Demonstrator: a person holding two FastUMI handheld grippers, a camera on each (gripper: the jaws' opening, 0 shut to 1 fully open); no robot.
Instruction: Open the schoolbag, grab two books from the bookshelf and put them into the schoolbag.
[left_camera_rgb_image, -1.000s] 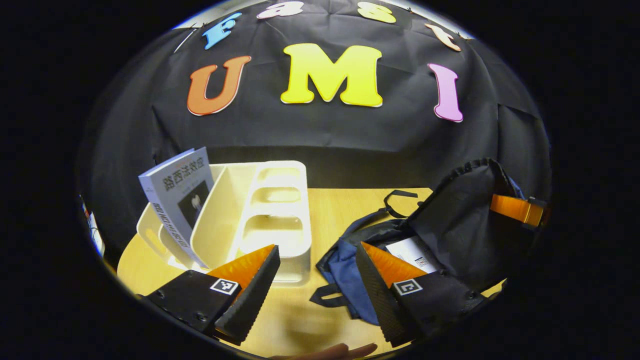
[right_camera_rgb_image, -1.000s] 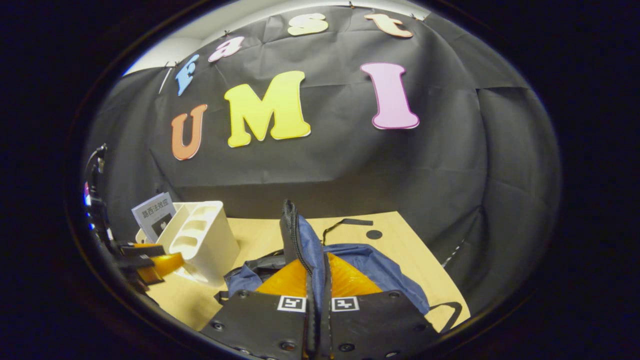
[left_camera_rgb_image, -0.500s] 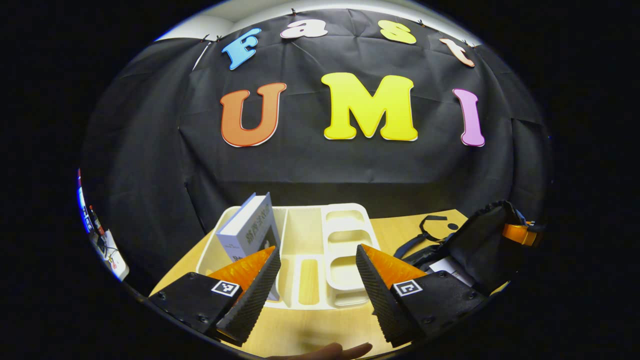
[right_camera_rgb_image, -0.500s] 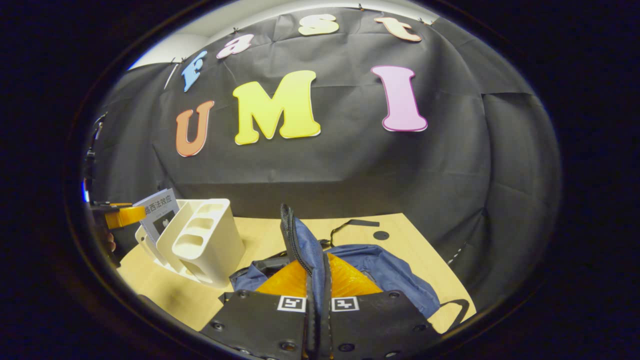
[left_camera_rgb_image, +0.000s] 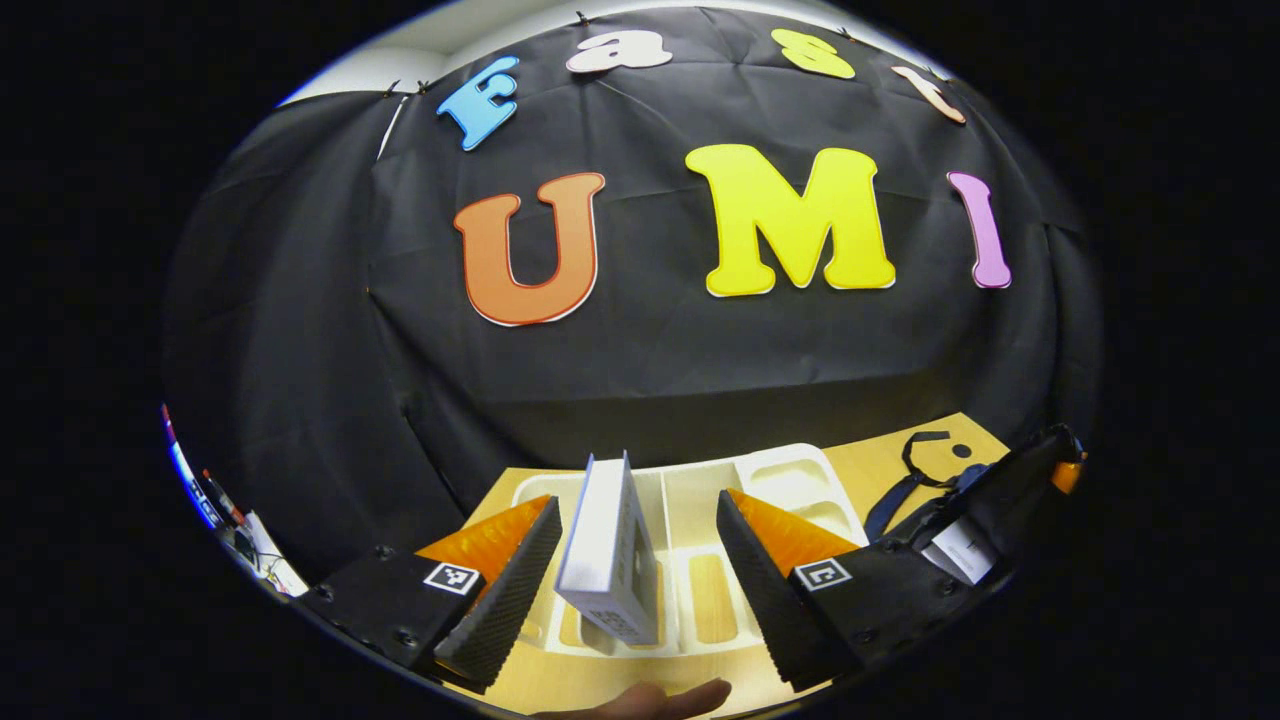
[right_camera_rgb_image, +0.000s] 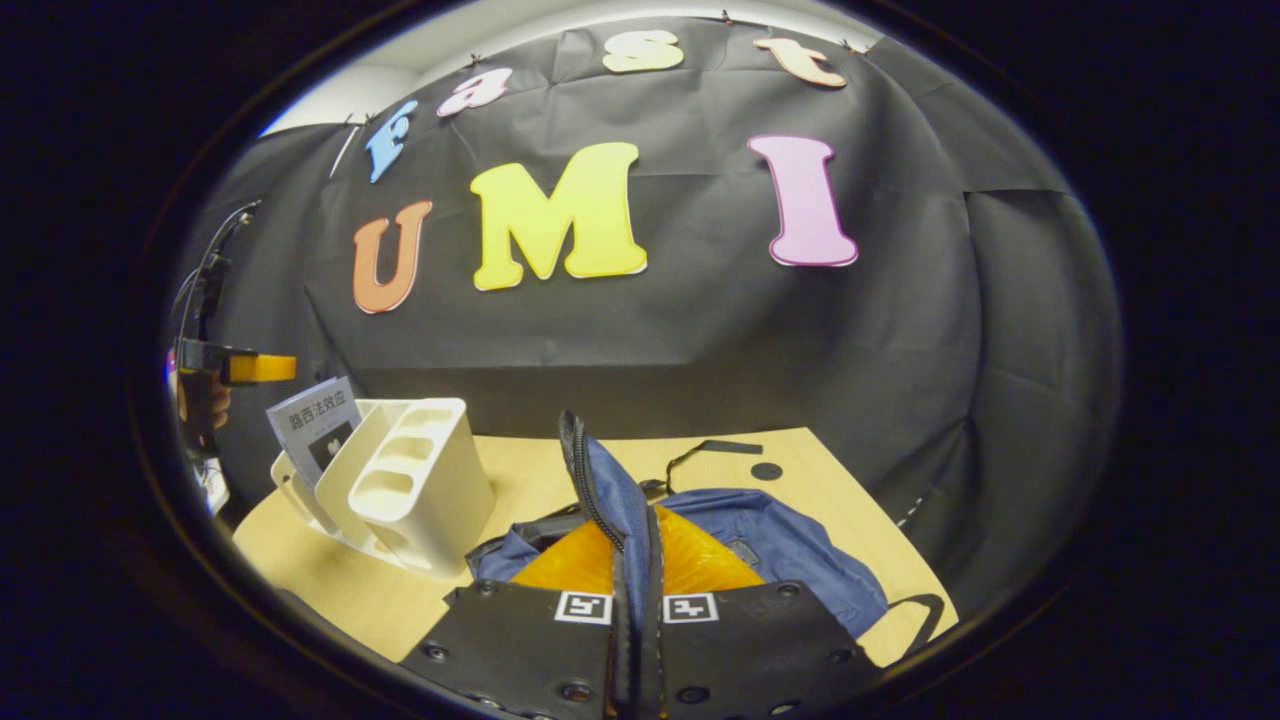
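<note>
Meanwhile left gripper (left_camera_rgb_image: 638, 570) spread astride book (left_camera_rgb_image: 607, 548); right gripper (right_camera_rgb_image: 636, 585) pinches schoolbag (right_camera_rgb_image: 605, 490) flap.

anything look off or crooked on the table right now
Only the book stands out: it leans at a slant in the end slot of the white bookshelf instead of standing upright, with nothing beside it. The schoolbag lies slumped but open, its flap pinched up by the right gripper. No spill or damage is visible.
</note>
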